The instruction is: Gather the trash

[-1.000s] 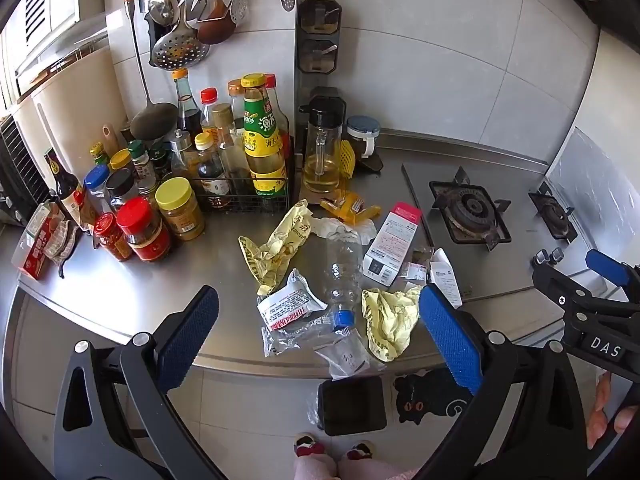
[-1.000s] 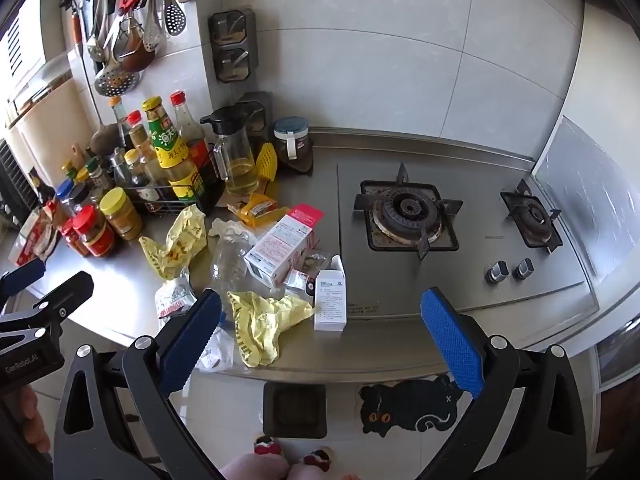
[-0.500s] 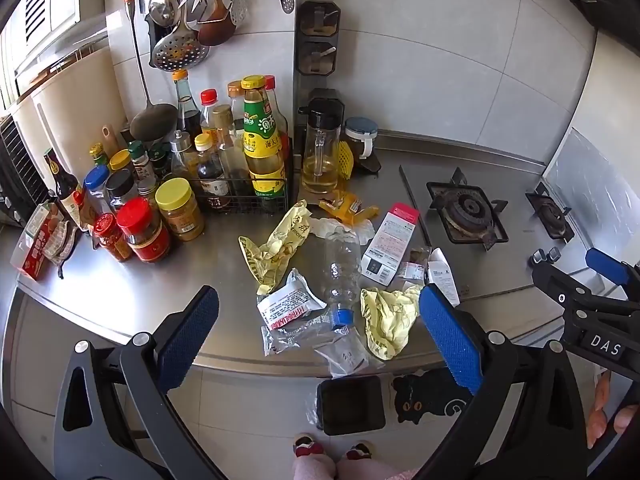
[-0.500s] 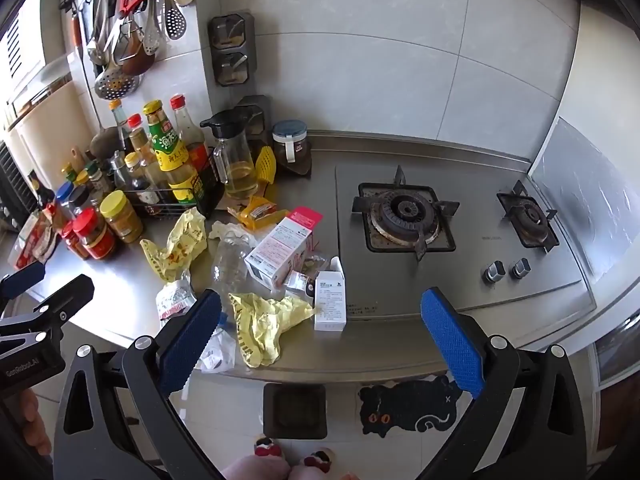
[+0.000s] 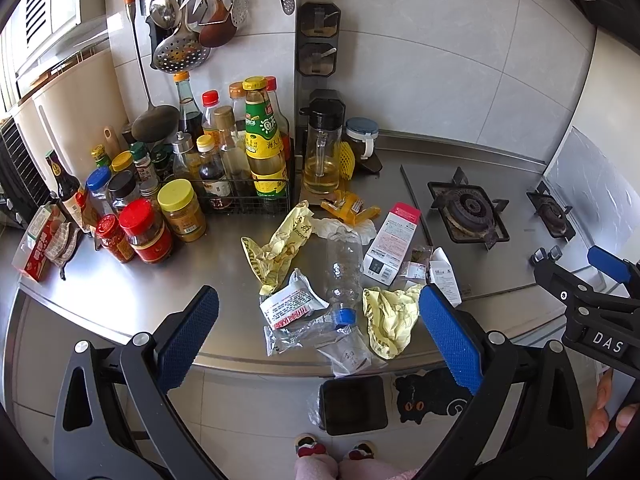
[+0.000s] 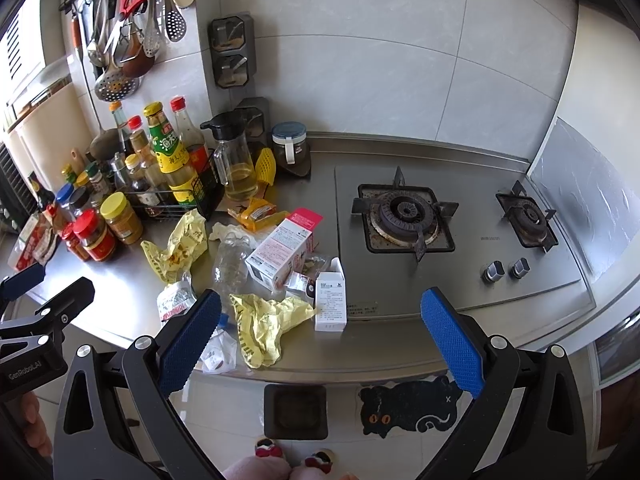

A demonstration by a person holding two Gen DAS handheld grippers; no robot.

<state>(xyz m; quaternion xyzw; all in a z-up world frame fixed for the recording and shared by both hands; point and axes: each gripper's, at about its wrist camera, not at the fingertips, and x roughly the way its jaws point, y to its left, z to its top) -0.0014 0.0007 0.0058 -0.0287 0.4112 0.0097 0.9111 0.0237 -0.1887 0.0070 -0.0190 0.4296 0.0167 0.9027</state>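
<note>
Trash lies on the steel counter (image 5: 132, 296): an empty clear bottle with a blue cap (image 5: 342, 276), yellow crumpled wrappers (image 5: 388, 316) (image 5: 280, 240), a white-red packet (image 5: 290, 306), a pink-topped box (image 5: 392, 240), a small white box (image 6: 330, 300) and clear film (image 5: 348, 356). A black bin (image 5: 352, 404) stands on the floor below the counter edge. My left gripper (image 5: 320, 340) is open, held above the front edge over the bottle. My right gripper (image 6: 320, 336) is open, over the yellow wrapper (image 6: 268, 320) and the white box.
Sauce bottles in a wire rack (image 5: 248, 196) and several jars (image 5: 146, 228) crowd the counter's left. An oil jug (image 5: 322, 156) stands behind the trash. A gas hob (image 6: 404, 216) fills the right. Utensils (image 5: 180, 40) hang on the wall. A cat mat (image 6: 408, 408) lies beside the bin.
Both views shift very slightly; the grippers drift a little nearer the counter. Both stay open and nothing on the counter has moved.
</note>
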